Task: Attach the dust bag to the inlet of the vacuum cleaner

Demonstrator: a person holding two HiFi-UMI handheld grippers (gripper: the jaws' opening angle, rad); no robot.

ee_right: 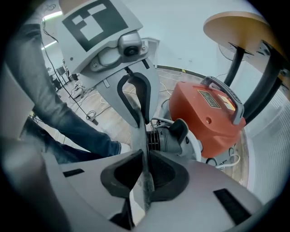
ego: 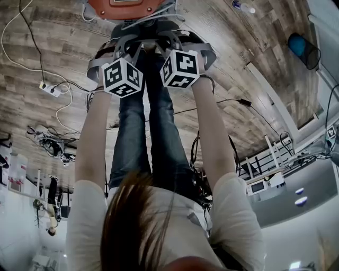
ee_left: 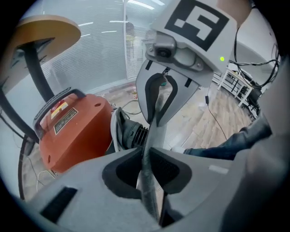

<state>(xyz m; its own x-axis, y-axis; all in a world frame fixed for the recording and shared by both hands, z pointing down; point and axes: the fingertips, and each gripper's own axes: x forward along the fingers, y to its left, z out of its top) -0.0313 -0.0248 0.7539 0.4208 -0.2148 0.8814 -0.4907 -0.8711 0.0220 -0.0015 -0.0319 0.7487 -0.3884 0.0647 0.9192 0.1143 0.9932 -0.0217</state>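
The orange vacuum cleaner point(ee_left: 72, 131) sits on the floor, its black ribbed inlet point(ee_left: 133, 133) facing me. The grey dust bag point(ee_left: 152, 122) hangs as a taut fabric sheet between both grippers, just in front of the inlet. My left gripper point(ee_left: 147, 156) is shut on one edge of the bag. My right gripper point(ee_right: 146, 165) is shut on the opposite edge, with the inlet point(ee_right: 165, 138) and vacuum cleaner point(ee_right: 208, 118) right behind it. In the head view both marker cubes point(ego: 123, 77) point(ego: 180, 69) sit side by side below the vacuum cleaner point(ego: 124, 8); the jaws are hidden there.
A round wooden table on a black leg point(ee_right: 240, 27) stands over the vacuum. The person's legs in jeans point(ego: 153, 132) are between the arms. White cables and a power strip point(ego: 50, 89) lie on the wooden floor at left; a black cable point(ego: 233, 101) runs at right.
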